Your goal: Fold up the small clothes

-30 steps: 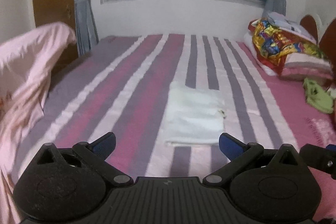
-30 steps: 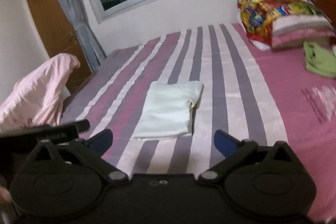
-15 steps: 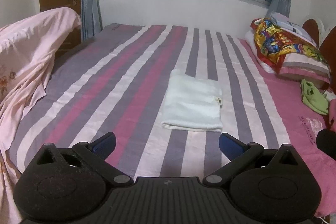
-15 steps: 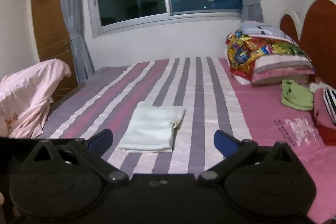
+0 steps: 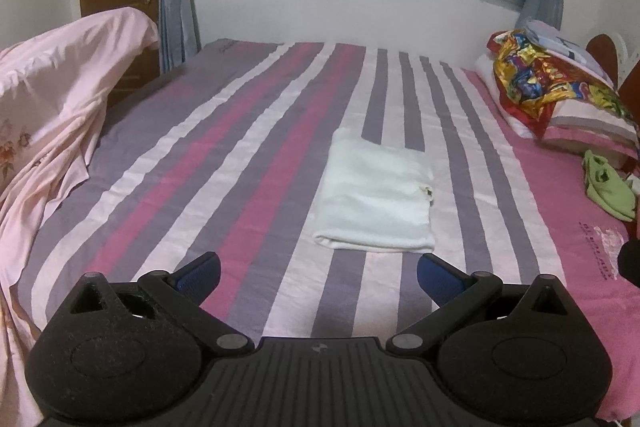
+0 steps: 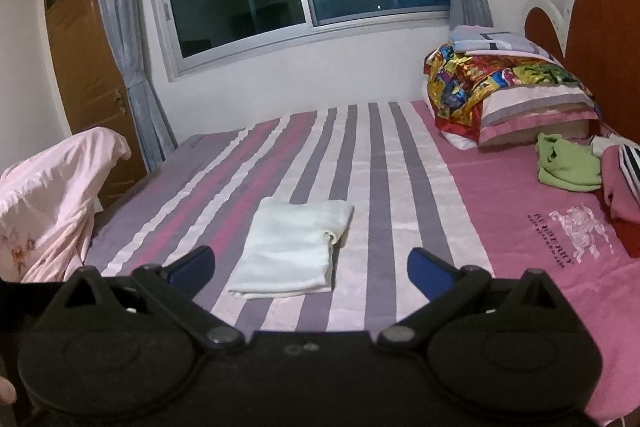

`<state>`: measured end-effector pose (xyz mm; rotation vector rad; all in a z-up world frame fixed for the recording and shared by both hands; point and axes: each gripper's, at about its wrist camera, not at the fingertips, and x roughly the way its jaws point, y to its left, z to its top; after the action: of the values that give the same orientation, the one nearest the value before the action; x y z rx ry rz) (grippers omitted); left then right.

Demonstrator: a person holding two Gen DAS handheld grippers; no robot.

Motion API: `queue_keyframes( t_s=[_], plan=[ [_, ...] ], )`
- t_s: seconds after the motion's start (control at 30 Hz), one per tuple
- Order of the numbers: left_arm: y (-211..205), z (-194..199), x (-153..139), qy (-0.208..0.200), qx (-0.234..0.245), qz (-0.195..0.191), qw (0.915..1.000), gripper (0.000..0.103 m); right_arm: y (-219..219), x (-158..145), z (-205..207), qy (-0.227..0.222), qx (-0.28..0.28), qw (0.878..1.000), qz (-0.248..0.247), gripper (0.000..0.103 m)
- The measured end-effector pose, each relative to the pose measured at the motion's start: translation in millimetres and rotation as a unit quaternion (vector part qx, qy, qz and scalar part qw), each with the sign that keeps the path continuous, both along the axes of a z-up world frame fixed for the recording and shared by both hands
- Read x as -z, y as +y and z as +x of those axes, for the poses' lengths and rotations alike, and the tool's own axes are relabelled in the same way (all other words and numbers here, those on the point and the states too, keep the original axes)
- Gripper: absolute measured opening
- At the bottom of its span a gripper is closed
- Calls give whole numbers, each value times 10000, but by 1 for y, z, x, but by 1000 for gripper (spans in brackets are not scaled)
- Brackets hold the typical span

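A white garment (image 5: 376, 195) lies folded into a flat rectangle on the striped bed sheet (image 5: 240, 163); it also shows in the right wrist view (image 6: 292, 247). My left gripper (image 5: 318, 277) is open and empty, held above the bed short of the garment's near edge. My right gripper (image 6: 310, 269) is open and empty, also raised and back from the garment. A crumpled green garment (image 6: 568, 163) lies near the pillows at the right, next to a pink and a striped one (image 6: 624, 183).
A pink sheet (image 5: 52, 131) hangs over something at the bed's left side. Stacked pillows and a colourful blanket (image 6: 508, 91) sit at the headboard on the right. A window, curtains and a wooden door (image 6: 84, 75) stand behind the bed.
Both grippers have lifted and drawn back from the folded white garment, so it looks smaller and farther away. The garment has not moved.
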<state>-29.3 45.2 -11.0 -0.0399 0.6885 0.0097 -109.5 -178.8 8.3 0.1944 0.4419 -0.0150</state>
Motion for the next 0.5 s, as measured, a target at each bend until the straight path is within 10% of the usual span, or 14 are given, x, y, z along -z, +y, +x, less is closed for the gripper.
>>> queue_keyframes(
  t_s=[0.5],
  plan=[
    [-7,7,1,3,88,57,9999,103,0,7,8,78,12,10000,50,103]
  ],
)
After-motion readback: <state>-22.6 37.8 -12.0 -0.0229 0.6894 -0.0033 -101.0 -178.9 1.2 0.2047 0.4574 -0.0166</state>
